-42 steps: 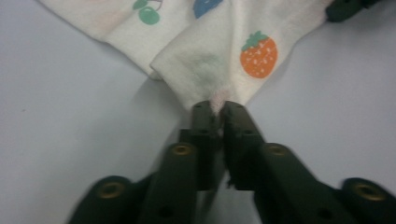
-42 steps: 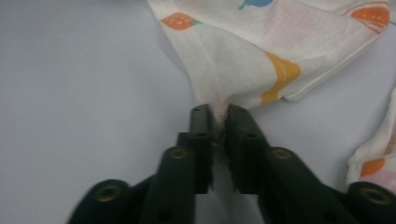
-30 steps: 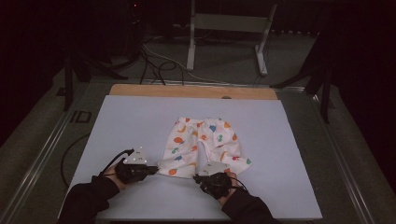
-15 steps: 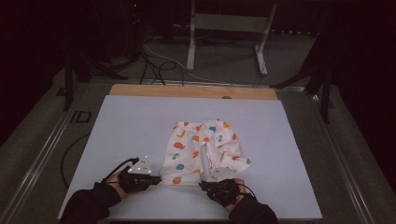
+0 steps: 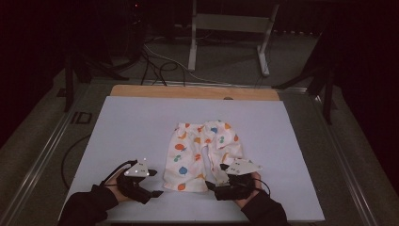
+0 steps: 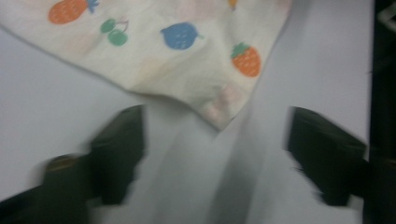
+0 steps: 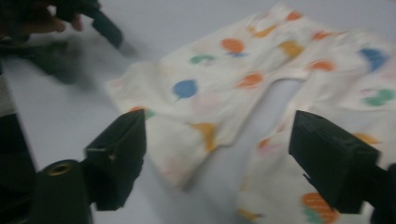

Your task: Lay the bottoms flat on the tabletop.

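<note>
The small cream cotton shorts printed with coloured fruit (image 5: 202, 155) are lying flat mid-worktop (image 5: 117, 127), soft and limp, best pinched at hem corners, while both left gripper (image 5: 153, 193) and right gripper (image 5: 210, 187) are hovering wide open, empty.

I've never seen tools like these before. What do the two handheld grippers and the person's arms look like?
Both are black. The left gripper and the right gripper each carry a pale grey three-cornered plate on top and trail a thin black cable. Their fingers are blocky, matte black. The person wears dark sleeves.
</note>
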`<state>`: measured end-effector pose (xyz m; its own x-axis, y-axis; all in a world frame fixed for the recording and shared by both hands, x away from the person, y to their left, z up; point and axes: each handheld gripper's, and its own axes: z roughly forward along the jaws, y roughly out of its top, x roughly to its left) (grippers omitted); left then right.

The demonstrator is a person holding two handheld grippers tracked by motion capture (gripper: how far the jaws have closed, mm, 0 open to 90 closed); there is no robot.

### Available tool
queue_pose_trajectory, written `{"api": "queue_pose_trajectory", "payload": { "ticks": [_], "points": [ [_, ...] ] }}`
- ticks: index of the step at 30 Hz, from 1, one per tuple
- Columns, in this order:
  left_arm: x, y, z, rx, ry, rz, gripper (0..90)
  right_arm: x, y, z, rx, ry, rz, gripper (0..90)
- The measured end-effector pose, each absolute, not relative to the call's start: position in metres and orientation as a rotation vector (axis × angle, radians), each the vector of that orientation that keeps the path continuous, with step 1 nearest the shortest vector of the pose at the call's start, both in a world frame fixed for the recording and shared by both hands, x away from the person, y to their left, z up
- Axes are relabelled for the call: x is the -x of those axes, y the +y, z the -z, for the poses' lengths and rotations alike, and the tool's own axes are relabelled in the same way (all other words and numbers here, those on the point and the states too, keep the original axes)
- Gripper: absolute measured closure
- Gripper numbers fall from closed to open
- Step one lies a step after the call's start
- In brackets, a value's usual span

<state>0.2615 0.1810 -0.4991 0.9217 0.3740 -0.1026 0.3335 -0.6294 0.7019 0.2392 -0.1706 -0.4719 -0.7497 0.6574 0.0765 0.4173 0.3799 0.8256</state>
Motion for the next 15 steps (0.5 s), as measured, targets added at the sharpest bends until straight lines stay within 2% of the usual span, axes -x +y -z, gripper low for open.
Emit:
{"api": "queue_pose_trajectory", "payload": {
  "ticks": [4,7,10,14,15],
  "points": [
    [-0.261,0.180,0.497,-2.289,0.519,-0.094,6.0,-0.247,-0.182,0.473,-0.970,2.319,-1.298,9.2],
    [-0.261,0.180,0.496,-2.286,0.526,-0.110,3.0,-0.253,-0.192,0.472,-0.977,2.285,-1.308,9.0],
    [-0.260,0.180,0.493,-2.255,0.549,-0.134,3.8,-0.258,-0.202,0.472,-1.012,2.248,-1.288,9.1],
    [-0.257,0.177,0.484,-2.186,0.555,-0.203,25.5,-0.263,-0.212,0.474,-1.075,2.209,-1.280,9.3],
    [-0.256,0.176,0.482,-2.177,0.525,-0.196,41.8,-0.263,-0.213,0.474,-1.080,2.203,-1.275,9.4]
  ]
}}
